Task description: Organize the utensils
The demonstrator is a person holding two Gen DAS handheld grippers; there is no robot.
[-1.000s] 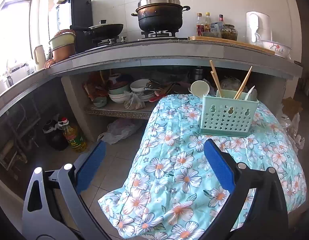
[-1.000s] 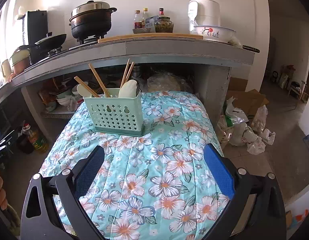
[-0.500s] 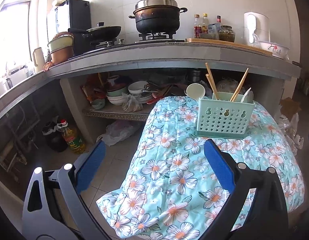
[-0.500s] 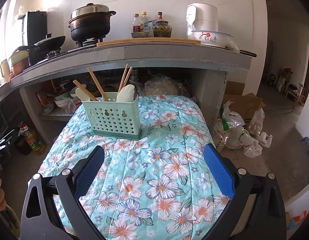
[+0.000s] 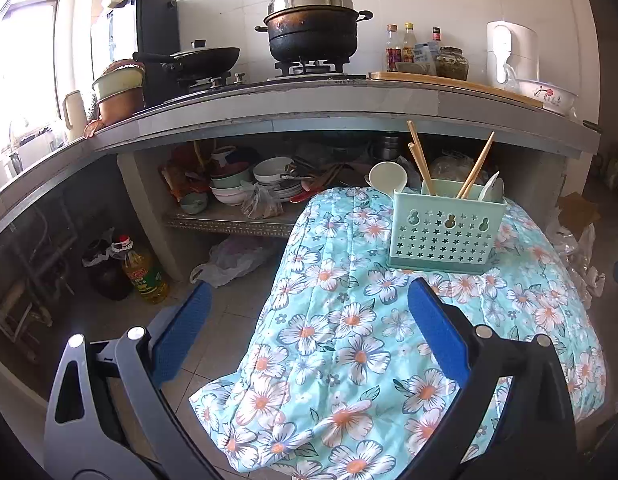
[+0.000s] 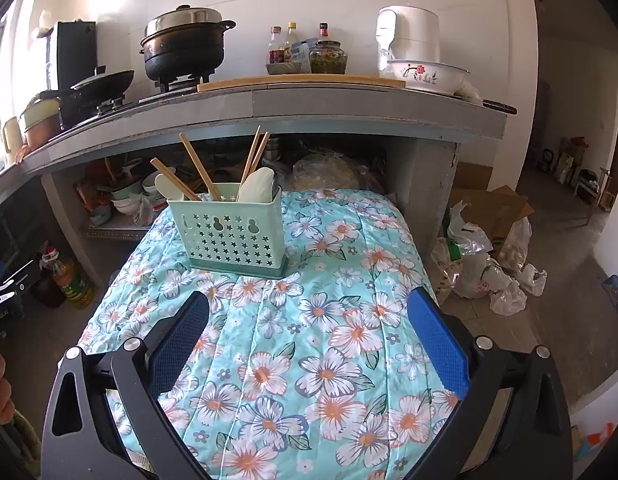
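Note:
A mint green utensil caddy (image 5: 445, 232) with star holes stands upright on the floral-cloth table (image 5: 349, 344); it also shows in the right wrist view (image 6: 231, 232). It holds wooden chopsticks (image 6: 197, 168) and pale spoons (image 6: 259, 188); a round spoon (image 5: 387, 178) sticks out at its left end. My left gripper (image 5: 309, 316) is open and empty, held back over the table's near left edge. My right gripper (image 6: 309, 316) is open and empty, above the cloth in front of the caddy.
A concrete counter (image 5: 309, 100) behind the table carries a black pot (image 5: 313, 32), a pan, bottles and a white bowl (image 6: 427, 74). Dishes fill the shelf (image 5: 249, 184) under it. An oil bottle (image 5: 143, 272) stands on the floor at left; bags (image 6: 485, 276) lie at right.
Both grippers have pulled back and up from the caddy, which looks smaller and farther away. Both stay open and empty.

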